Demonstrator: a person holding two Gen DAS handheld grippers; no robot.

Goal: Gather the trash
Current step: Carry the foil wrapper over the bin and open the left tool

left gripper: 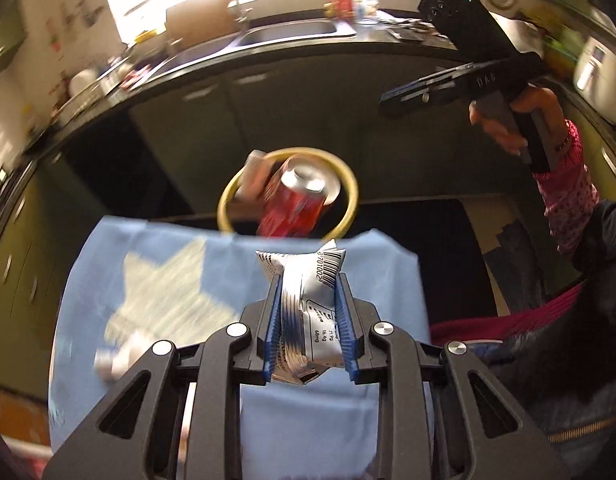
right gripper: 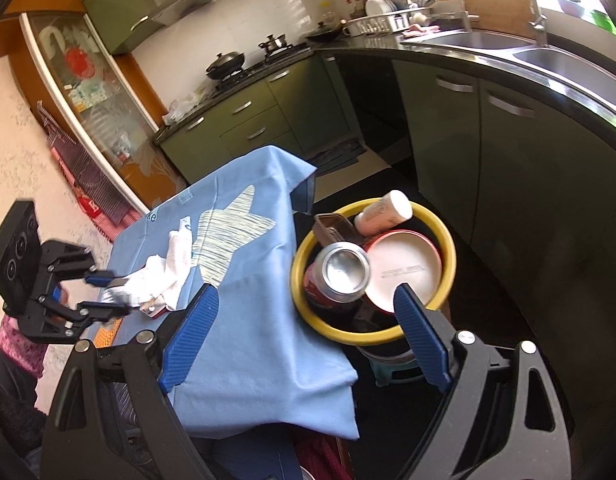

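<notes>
Crinkled foil wrapper (left gripper: 308, 312) in ribbed left gripper (left gripper: 309, 300), probably plastic-backed

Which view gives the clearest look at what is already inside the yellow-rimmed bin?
The right wrist view. It looks down into the bin and shows the red can, a white bottle and a round white lid sharply. In the left wrist view the bin is blurred, partly hidden behind the blue cloth; only the can is recognisable.
</notes>
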